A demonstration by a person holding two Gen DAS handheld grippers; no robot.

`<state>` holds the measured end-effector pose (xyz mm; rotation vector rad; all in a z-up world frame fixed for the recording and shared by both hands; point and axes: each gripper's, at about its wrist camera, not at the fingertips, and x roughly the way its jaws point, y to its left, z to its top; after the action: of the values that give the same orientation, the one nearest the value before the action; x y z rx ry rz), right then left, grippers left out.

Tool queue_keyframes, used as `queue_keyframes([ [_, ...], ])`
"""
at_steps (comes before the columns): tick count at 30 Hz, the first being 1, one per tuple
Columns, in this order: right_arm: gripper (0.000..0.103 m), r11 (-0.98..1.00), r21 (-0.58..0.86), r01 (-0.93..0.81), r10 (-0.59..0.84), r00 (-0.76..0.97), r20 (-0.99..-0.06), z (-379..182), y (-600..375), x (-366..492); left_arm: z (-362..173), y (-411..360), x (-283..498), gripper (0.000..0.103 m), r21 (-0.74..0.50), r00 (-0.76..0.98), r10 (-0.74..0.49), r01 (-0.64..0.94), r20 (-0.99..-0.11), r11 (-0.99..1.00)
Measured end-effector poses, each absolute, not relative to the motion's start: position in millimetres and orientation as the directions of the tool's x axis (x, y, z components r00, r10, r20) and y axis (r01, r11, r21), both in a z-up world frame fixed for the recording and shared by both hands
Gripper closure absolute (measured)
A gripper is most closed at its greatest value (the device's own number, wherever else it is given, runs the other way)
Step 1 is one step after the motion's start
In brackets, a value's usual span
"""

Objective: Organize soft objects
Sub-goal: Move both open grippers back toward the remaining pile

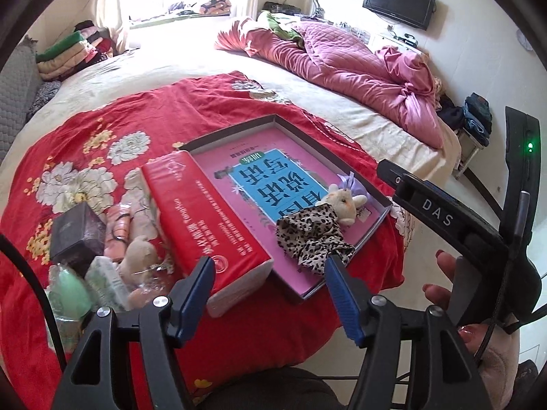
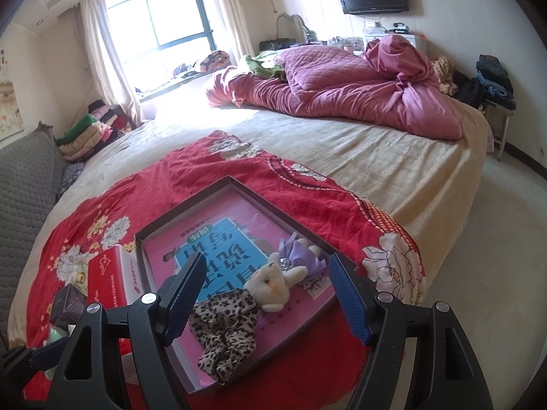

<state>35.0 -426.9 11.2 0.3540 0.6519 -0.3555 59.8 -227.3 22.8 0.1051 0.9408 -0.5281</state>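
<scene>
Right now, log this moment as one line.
left gripper open, empty | right gripper open, empty | leopard cloth, plush toy in tray

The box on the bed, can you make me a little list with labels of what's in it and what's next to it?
box: shallow dark tray on the red flowered blanket
inside: plush toy, leopard-print cloth, purple sachet
beside it: red tissue pack
outside, further over: small dark box, beige plush
left gripper: open, empty
right gripper: open, empty

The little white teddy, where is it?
The little white teddy lies inside the shallow box on the red bedspread, between a leopard-print cloth and a purple pouch.
</scene>
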Motion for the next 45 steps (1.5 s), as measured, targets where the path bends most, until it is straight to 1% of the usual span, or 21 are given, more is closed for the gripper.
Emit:
queue_keyframes([
  [9, 0.028, 0.909, 0.171, 0.381, -0.211, 0.773, -0.598, 42, -402, 23, 33, -203, 51, 0.037, -0.149, 0.502, -0.366, 0.421, -0.784, 0.895],
  [20, 0.027, 0.945, 0.099, 0.312, -0.199, 0.787, -0.584, 68, -363, 10, 57, -163, 46, 0.037, -0.189, 0.551, -0.367, 0.353, -0.750, 0.916],
  [24, 0.027, 0.951, 0.097, 0.294, -0.186, 0.794, -0.579, 76, -353, 10, 62, -150, 43, 0.037, -0.173, 0.573, -0.343, 0.331, -0.744, 0.928],
  [31, 0.027, 0.963, 0.073, 0.261, -0.175, 0.807, -0.564, 87, -333, 8, 65, -128, 39, 0.037, -0.184, 0.578, -0.335, 0.304, -0.744, 0.935],
  [36, 0.027, 0.973, 0.068, 0.222, -0.147, 0.815, -0.560, 95, -317, 6, 66, -100, 40, 0.037, -0.183, 0.574, -0.285, 0.231, -0.768, 0.956],
  [45, 0.027, 0.985, 0.090, 0.148, -0.077, 0.840, -0.537, 112, -286, 0, 82, -48, 39, 0.037, -0.186, 0.610, -0.234, 0.142, -0.757, 0.972],
])
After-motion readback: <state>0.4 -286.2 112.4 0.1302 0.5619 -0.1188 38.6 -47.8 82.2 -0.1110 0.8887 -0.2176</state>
